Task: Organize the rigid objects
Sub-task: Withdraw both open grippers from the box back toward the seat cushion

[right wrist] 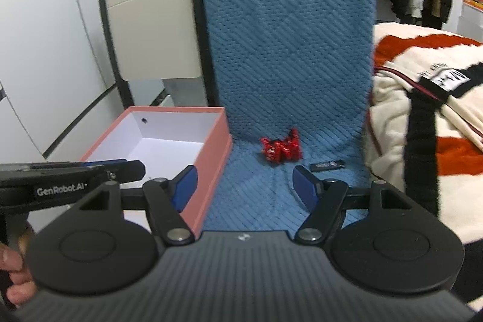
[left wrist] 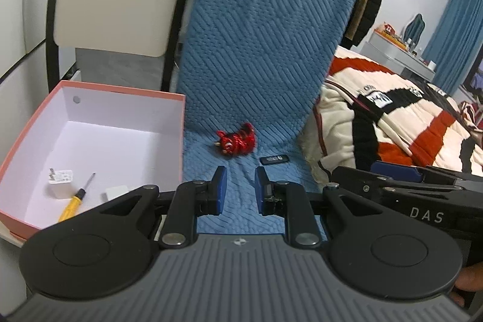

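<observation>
On the blue quilted seat cushion (left wrist: 241, 195), at about twelve o'clock from both grippers, lie the two things not yet put away: a red figurine (left wrist: 237, 140) and, just beside it at its four o'clock, a small black stick-like device (left wrist: 274, 160). The device's long axis runs roughly three to nine o'clock, across either gripper's line of approach. The left gripper (left wrist: 238, 189) has its jaws nearly together with nothing between them. The right gripper (right wrist: 244, 186) holds its jaws wide apart, also empty, and seems the better placed, since the device sits at one o'clock just beyond its right finger. At nine to ten o'clock stands the pink box (left wrist: 27, 122), touching the cushion's edge, holding a white plug (left wrist: 60, 178) and a yellow-handled screwdriver (left wrist: 75, 198).
</observation>
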Demonstrator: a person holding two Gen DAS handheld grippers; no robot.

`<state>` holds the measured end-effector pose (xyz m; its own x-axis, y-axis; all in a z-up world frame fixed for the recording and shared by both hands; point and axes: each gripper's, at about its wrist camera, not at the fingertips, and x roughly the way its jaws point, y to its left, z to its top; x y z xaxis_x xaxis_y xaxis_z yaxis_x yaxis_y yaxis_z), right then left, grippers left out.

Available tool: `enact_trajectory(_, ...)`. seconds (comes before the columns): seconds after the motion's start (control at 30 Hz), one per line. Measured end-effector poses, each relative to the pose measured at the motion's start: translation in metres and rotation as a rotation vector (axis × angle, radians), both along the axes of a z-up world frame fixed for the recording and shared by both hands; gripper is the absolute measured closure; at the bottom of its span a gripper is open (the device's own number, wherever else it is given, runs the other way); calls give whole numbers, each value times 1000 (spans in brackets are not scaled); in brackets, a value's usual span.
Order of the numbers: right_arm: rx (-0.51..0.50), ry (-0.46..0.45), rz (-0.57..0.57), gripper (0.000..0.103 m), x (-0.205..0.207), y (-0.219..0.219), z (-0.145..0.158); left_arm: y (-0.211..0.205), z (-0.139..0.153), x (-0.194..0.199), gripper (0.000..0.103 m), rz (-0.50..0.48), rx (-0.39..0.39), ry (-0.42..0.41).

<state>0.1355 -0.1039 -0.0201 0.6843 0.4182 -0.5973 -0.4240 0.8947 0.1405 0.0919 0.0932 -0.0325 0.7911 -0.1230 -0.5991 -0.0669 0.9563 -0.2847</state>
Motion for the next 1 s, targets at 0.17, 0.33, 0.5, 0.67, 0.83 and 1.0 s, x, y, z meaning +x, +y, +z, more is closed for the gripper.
enact_trajectory(0.17,-3,-4,-2,31,-8,-28,-5,-29,-3,-3,80,-16,14,1)
enact_trajectory(0.33,-5,1,4,31,-17,-55,-13,-53,-6,-9,80,-25,42,12)
enact_trajectory(0.5,-3,5,4,31,-26,-86,-25,-81,-11,-15,80,-39,79,20)
enact_trajectory(0.67,0,17,-8,31,-28,-114,-41,-105,-22,-13,80,-39,89,34)
enact_trajectory(0.83,8,38,-26,31,-25,-139,-59,-125,-31,-4,80,-56,115,45)
enact_trajectory(1.0,15,52,-44,31,-12,-150,-74,-131,-38,10,80,-21,114,32)
